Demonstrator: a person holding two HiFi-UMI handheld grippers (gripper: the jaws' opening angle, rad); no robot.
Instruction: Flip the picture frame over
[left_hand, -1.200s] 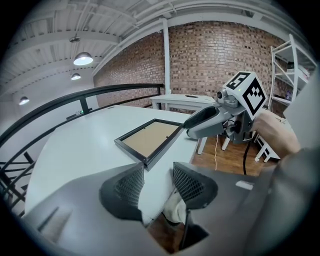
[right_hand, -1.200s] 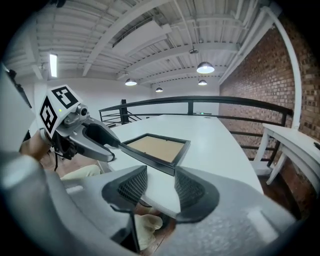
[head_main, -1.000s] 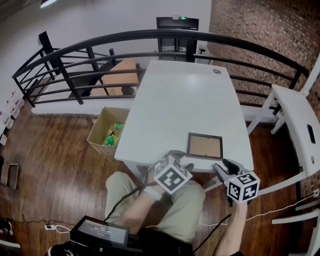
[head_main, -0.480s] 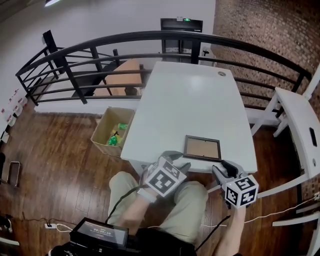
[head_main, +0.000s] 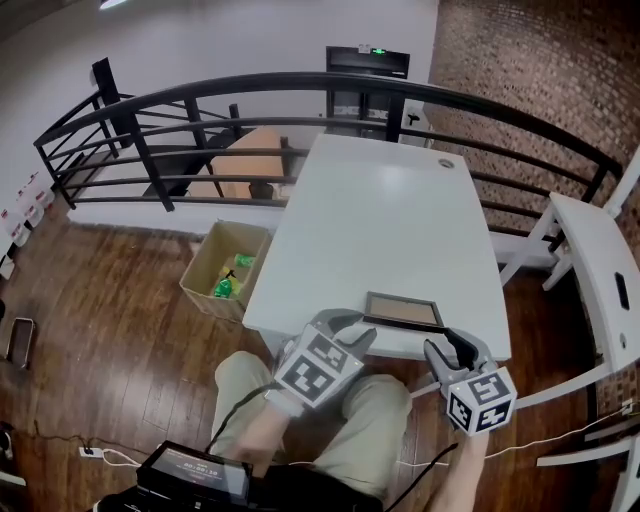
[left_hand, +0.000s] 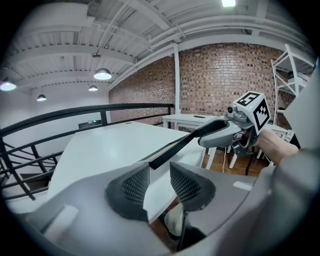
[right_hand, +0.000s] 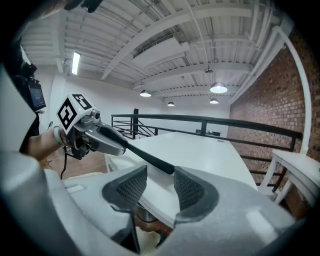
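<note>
The black picture frame (head_main: 403, 311) lies at the near edge of the white table (head_main: 380, 220), brown back panel up and its near side tilted off the top. My left gripper (head_main: 352, 330) is at the frame's near left corner. Its jaws are closing, and the frame (left_hand: 172, 147) sits at their tips with a gap left at the pads. My right gripper (head_main: 447, 345) is shut on the near right corner. In the right gripper view the frame (right_hand: 147, 155) ends between the pads (right_hand: 135, 185). Each gripper view shows the other gripper, the right gripper (left_hand: 225, 131) and the left gripper (right_hand: 102, 137).
A cardboard box (head_main: 222, 266) holding green items stands on the wooden floor left of the table. A black railing (head_main: 300, 85) curves behind the table. A white table (head_main: 595, 260) stands at the right. My legs (head_main: 350, 420) are under the near edge.
Both grippers have risen and the frame's near side has come up off the table, so it looks flatter from above. The left jaws have narrowed.
</note>
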